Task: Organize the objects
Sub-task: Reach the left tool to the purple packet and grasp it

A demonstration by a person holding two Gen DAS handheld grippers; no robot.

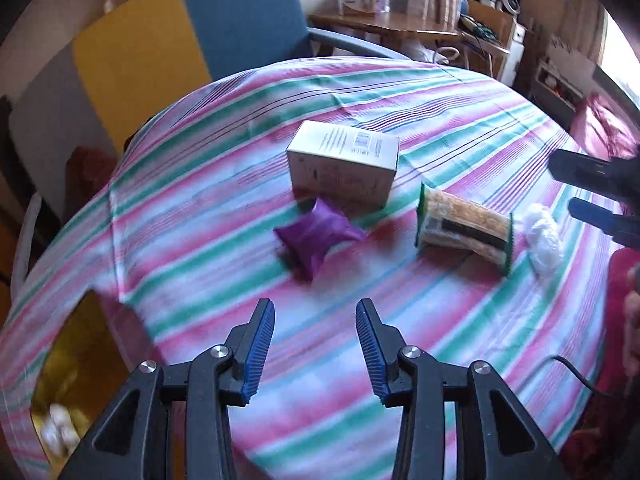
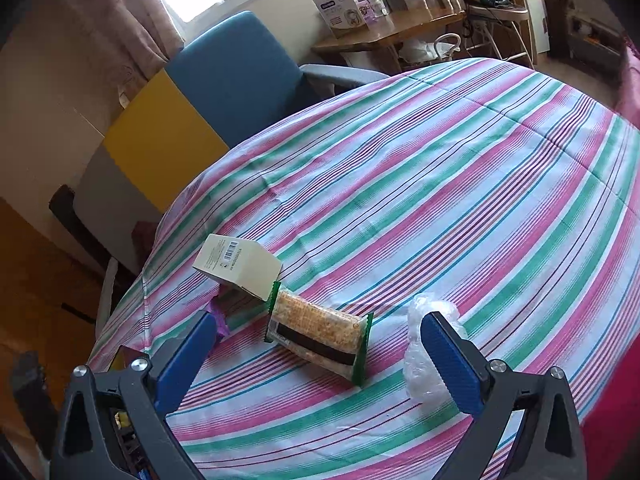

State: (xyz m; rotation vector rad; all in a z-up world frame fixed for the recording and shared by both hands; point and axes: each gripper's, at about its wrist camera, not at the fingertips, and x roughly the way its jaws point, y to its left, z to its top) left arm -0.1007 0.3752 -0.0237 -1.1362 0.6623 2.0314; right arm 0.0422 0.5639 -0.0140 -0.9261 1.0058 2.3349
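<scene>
On the striped tablecloth (image 1: 440, 112) lie a beige carton box (image 1: 344, 162), a purple pouch (image 1: 318, 236), a green-edged snack packet (image 1: 464, 230) and a crumpled white plastic wad (image 1: 542, 236). My left gripper (image 1: 316, 312) is open and empty, a little short of the purple pouch. My right gripper (image 2: 320, 330) is open wide and empty, with the snack packet (image 2: 320, 334) between its fingers' lines and the plastic wad (image 2: 424, 356) just behind its right finger (image 2: 452, 364). The box (image 2: 236, 266) lies beyond the packet. The right gripper also shows at the right edge of the left wrist view (image 1: 592, 192).
A blue chair (image 1: 244, 12) and a yellow panel (image 1: 140, 52) stand beyond the table's far edge. A wooden side table (image 2: 392, 28) with boxes is at the back. A yellow container (image 1: 68, 380) with white items sits below the table's left edge.
</scene>
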